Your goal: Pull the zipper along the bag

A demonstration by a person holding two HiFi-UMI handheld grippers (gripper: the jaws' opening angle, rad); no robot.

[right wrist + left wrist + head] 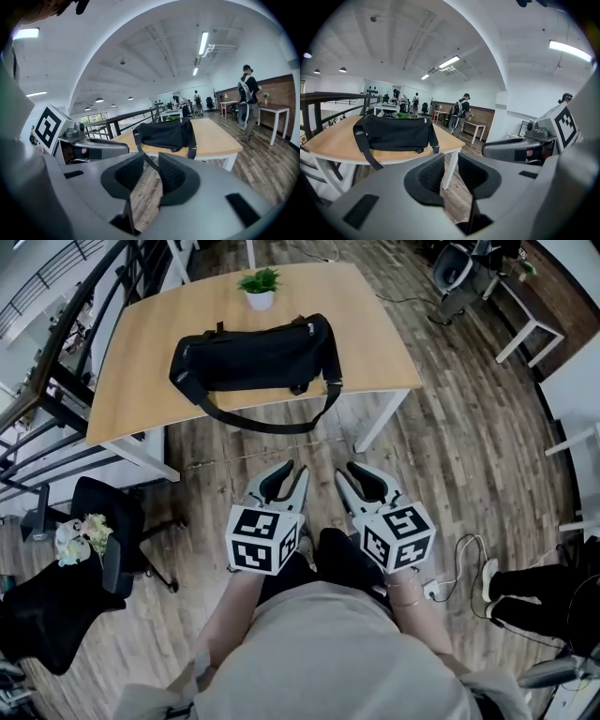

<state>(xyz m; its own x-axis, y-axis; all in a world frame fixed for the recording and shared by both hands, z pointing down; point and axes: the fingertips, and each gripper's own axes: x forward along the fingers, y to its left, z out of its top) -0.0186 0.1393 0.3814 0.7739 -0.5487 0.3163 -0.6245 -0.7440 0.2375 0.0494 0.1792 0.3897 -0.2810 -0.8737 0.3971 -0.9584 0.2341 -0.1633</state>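
Bag (253,357) on table (131,381); left gripper (292,471), right gripper (351,470) parted (empty).

Floor: grey-brown wood planks (469,427) run through an open office.
Furniture: a light wooden tabletop (141,362) stands on white legs, with a black office chair (98,512) near its left corner.
Edge: a black railing (333,97) lines the left side.
Light: strip lamps (447,62) glow on a white ceiling (393,37).

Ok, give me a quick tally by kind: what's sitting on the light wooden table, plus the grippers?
Black fabric shoulder bag: 1
Small green potted plant in a white pot: 1
Handheld two-jaw grippers, left gripper and right gripper, both open with nothing between the jaws: 2
Total: 4
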